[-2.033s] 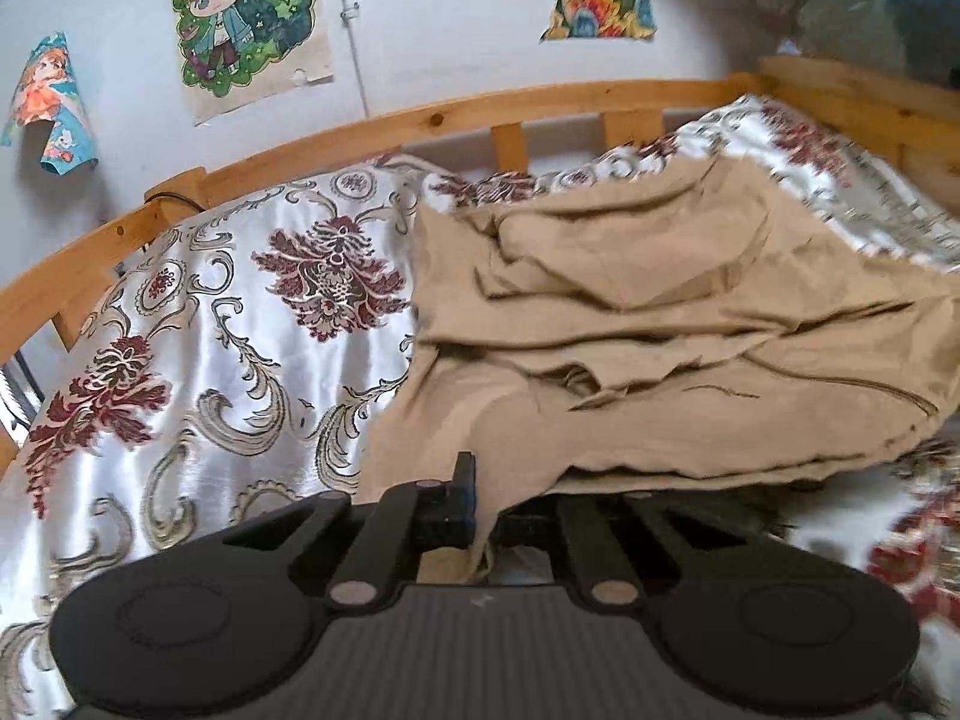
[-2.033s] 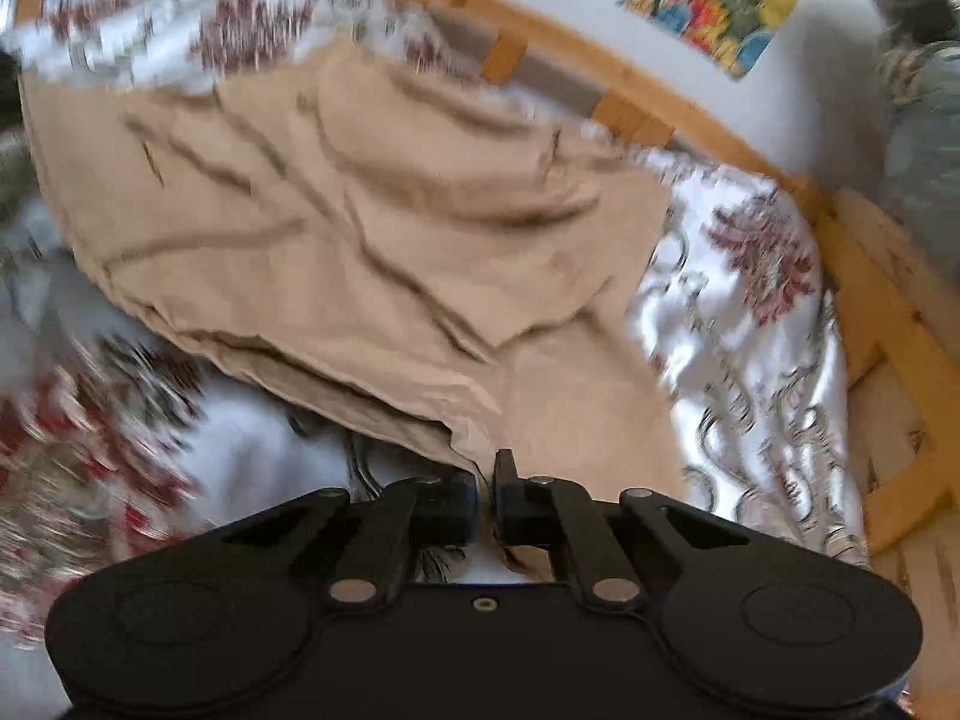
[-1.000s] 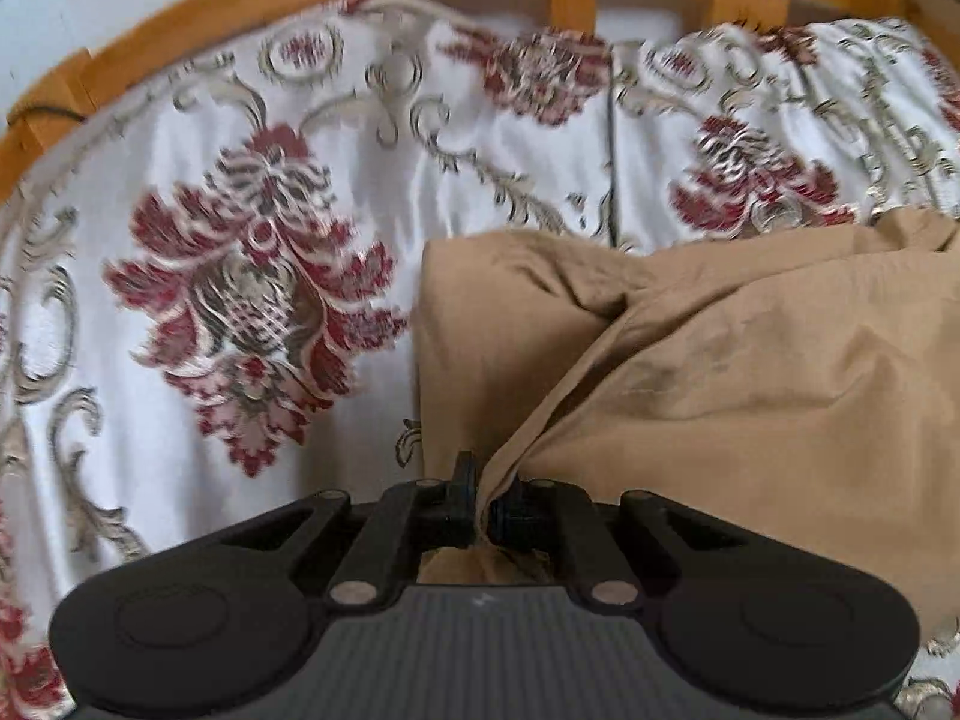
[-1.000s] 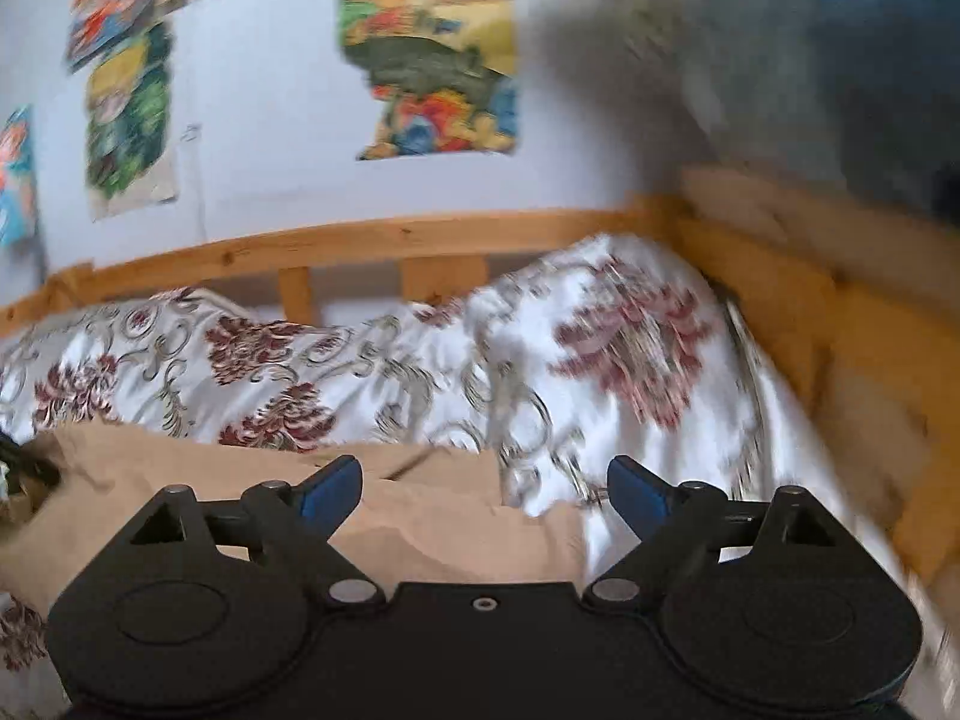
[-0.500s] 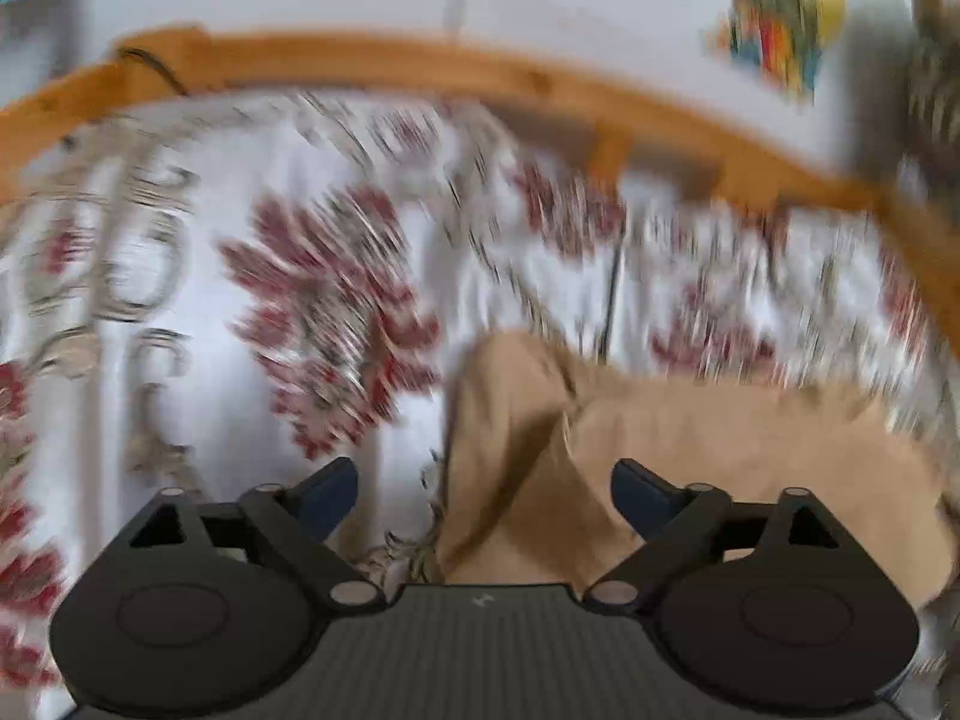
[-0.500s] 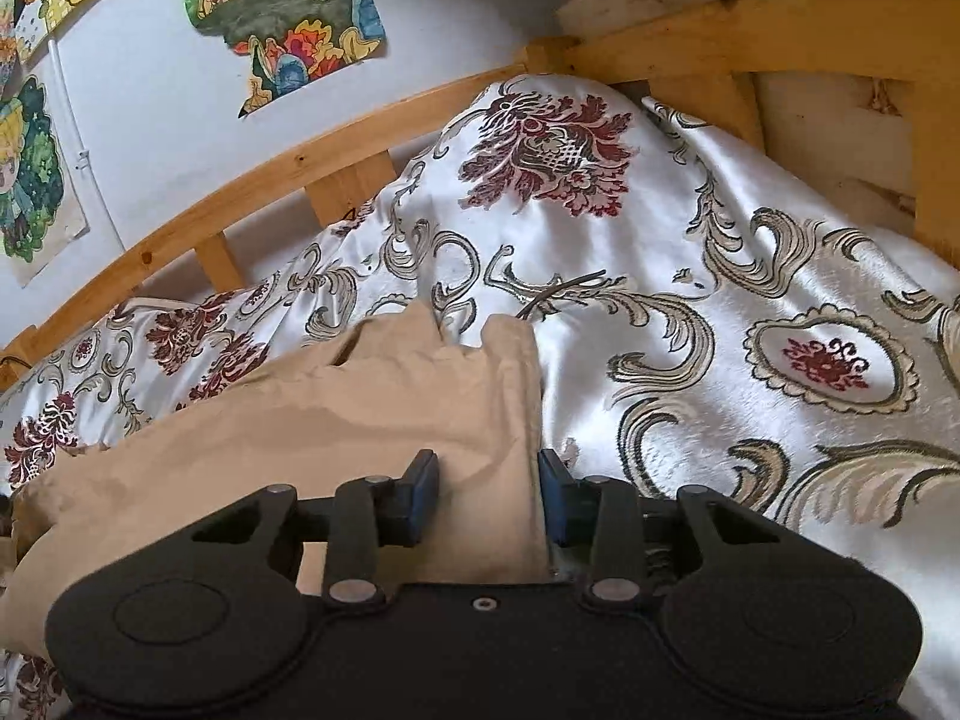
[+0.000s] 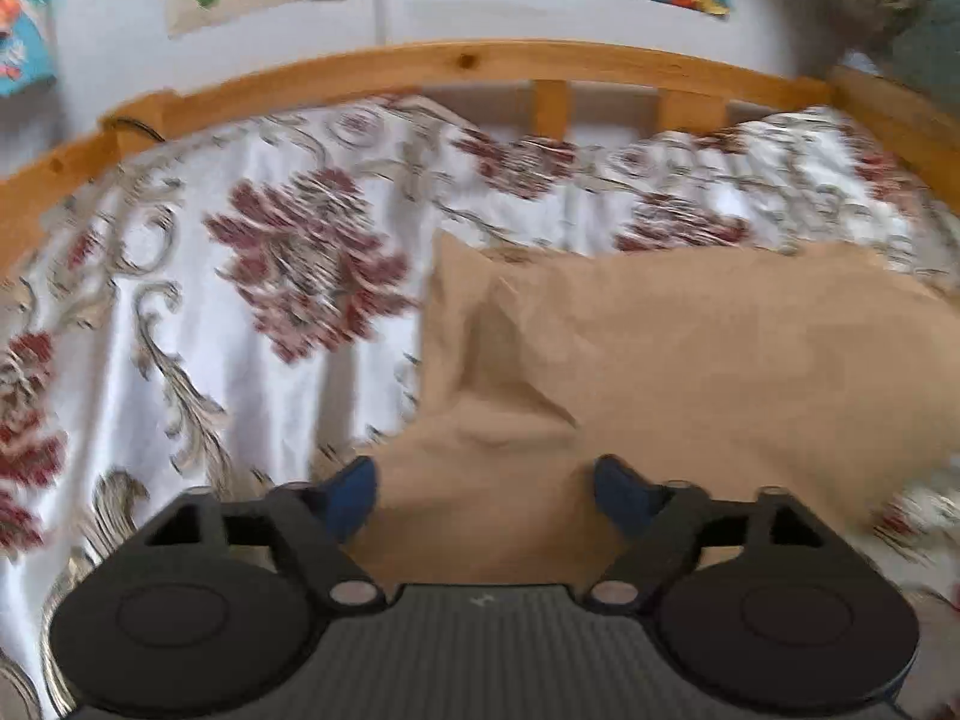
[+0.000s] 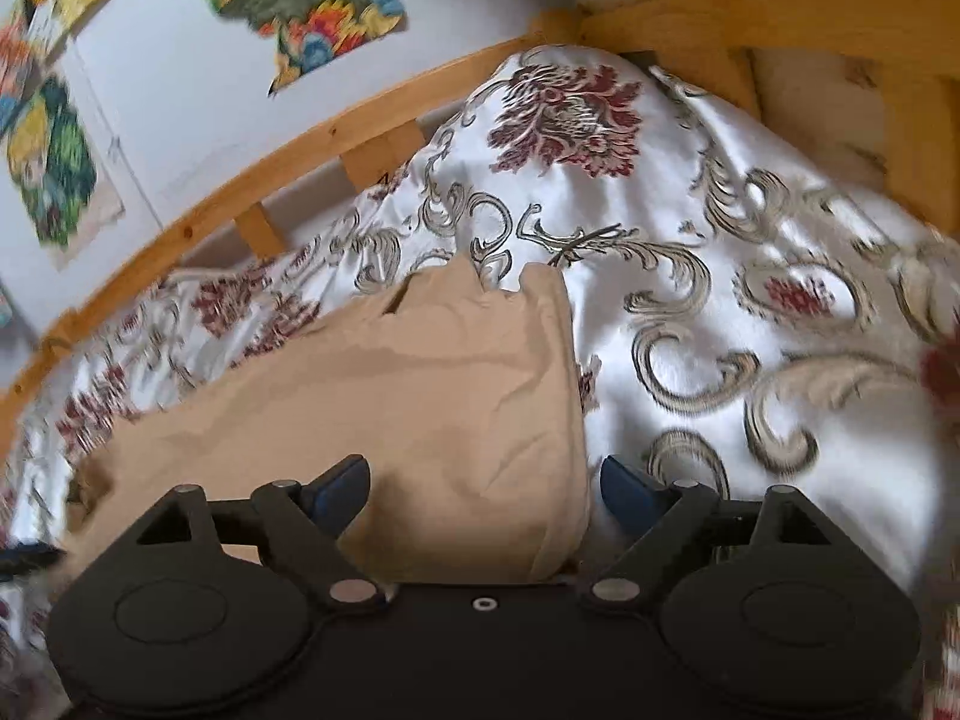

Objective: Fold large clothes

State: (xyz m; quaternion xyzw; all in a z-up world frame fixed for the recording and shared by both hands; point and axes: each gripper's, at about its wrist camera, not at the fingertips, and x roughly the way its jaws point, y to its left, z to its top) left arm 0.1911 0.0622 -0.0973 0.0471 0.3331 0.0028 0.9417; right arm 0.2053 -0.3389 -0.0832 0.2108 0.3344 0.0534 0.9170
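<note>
Tan garment (image 7: 690,360) is lying folded-ish on the bed's white floral bedspread (image 7: 180,300), filling the 3 o'clock side of the left wrist view and the 9 o'clock side of the right one. Left gripper (image 7: 485,495) has its jaws spread but closing in, cloth sitting between them, pads not pressing it. Right gripper (image 8: 485,483) is opening, straddling the garment's edge, nothing gripped. Wooden bed rail (image 7: 480,63) runs across at 12 o'clock.

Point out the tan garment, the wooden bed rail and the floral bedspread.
tan garment (image 7: 690,360), left wrist view, flat middle of the cloth
wooden bed rail (image 7: 468,63), left wrist view, top bar
floral bedspread (image 8: 750,324), right wrist view, bare white patch
</note>
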